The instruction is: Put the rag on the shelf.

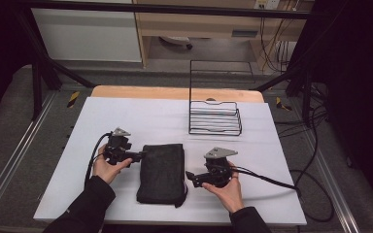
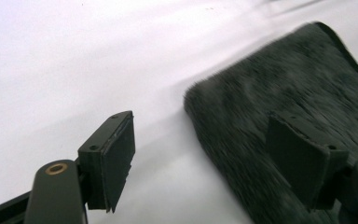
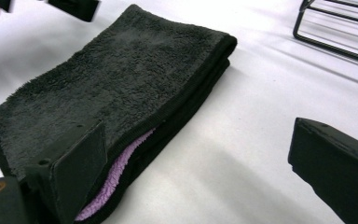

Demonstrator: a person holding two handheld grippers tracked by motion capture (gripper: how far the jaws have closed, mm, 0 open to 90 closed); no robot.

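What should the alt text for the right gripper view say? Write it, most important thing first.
A folded black towel lies on a white table, a strip of purple fabric showing between its layers. The right gripper stands open, one jaw by the towel's near edge, and a black wire rack sits at the top right.

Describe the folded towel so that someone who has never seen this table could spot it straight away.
On the white table, look at the near middle, between the two handheld grippers. The folded towel lies flat there: dark, fluffy, with a lilac layer peeking from its edge, unlike the bare wire rack farther back.
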